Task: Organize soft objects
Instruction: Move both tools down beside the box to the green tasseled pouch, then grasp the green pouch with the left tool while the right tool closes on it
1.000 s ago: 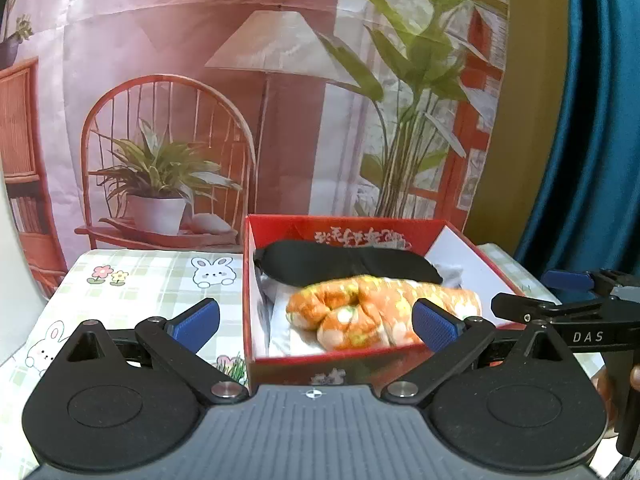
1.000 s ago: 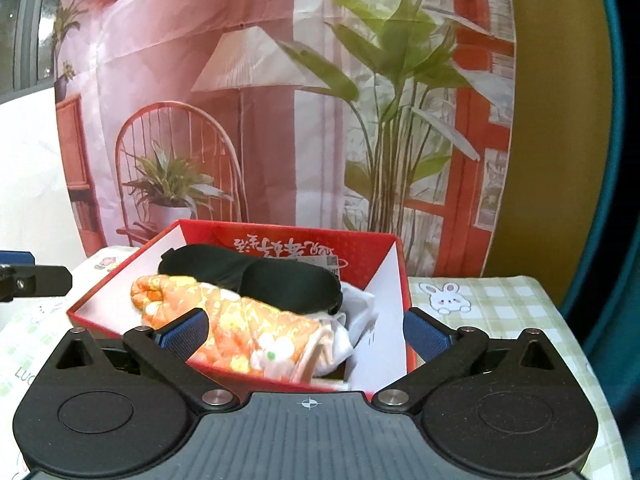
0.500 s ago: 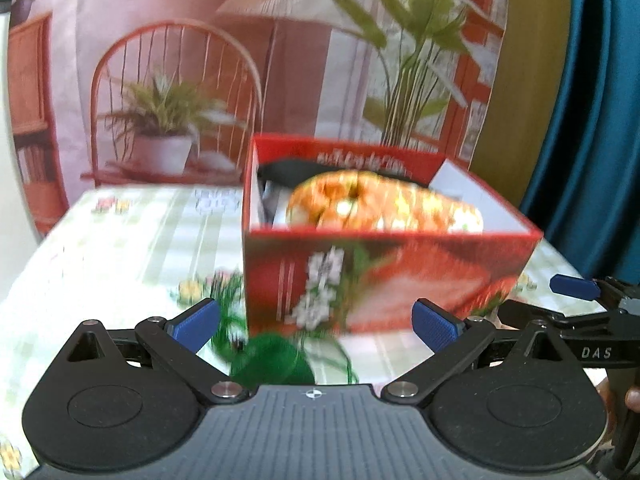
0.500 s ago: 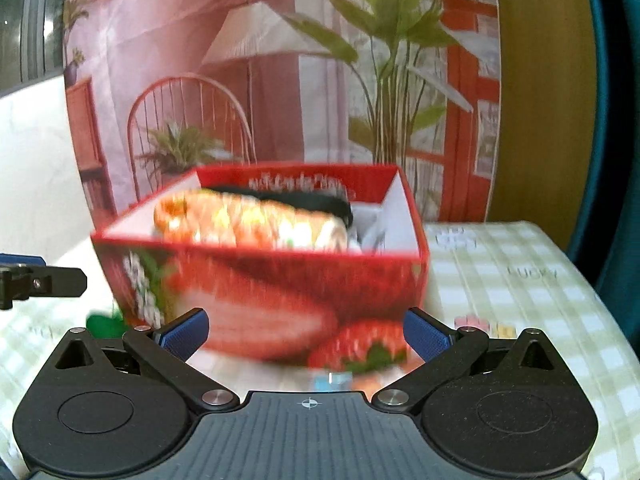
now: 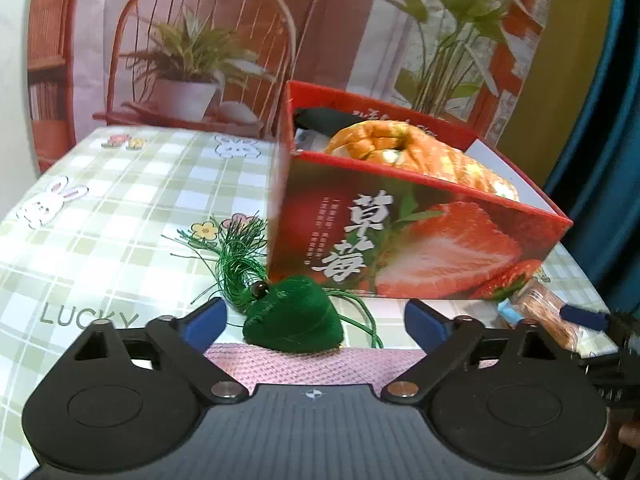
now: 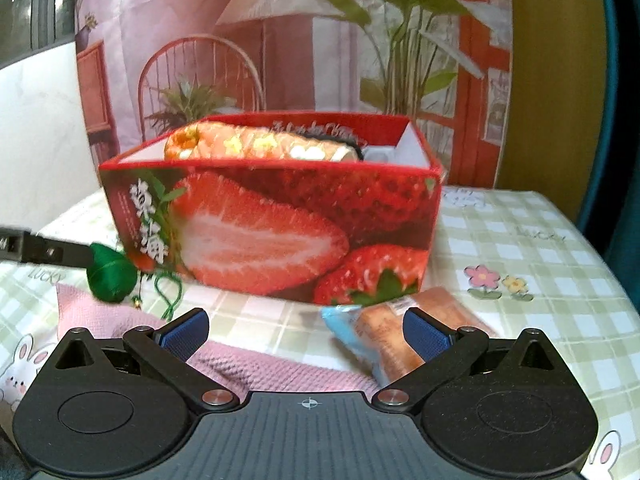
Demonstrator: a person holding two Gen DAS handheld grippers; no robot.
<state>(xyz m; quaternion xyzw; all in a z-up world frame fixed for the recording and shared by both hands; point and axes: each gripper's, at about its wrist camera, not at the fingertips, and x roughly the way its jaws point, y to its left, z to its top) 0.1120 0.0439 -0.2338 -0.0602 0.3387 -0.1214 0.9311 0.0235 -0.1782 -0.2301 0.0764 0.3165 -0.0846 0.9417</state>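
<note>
My left gripper stands spread wide at the bottom centre of the left wrist view, holding nothing. Between its blue fingertips lies a green pouch, its rear edge resting on a pink cloth that runs across the lower middle of the frame. The pouch's green tassel fans up and left, toward the corner of the red box.

My right gripper is likewise spread and empty, low in the right wrist view. A wrapped snack lies on the tablecloth just ahead of its right fingertip, partly behind it. The pink cloth passes under the left fingertip.

Risks, as I judge them:
- Closing the left gripper on the pouch may catch the pink cloth beneath and drag both up together.
- The loose tassel cords may snag on the box corner or trail over its rim during a lift.
- The box sits close ahead; a forward push could shove it.
- The box already looks full, so an added item may perch on top and roll out.

Condition of the goods: the pouch is plump, satin-like, with a dark bead at its neck. In the box, centre of both views, an orange flowered roll rises above the rim, with a dark item behind it.
</note>
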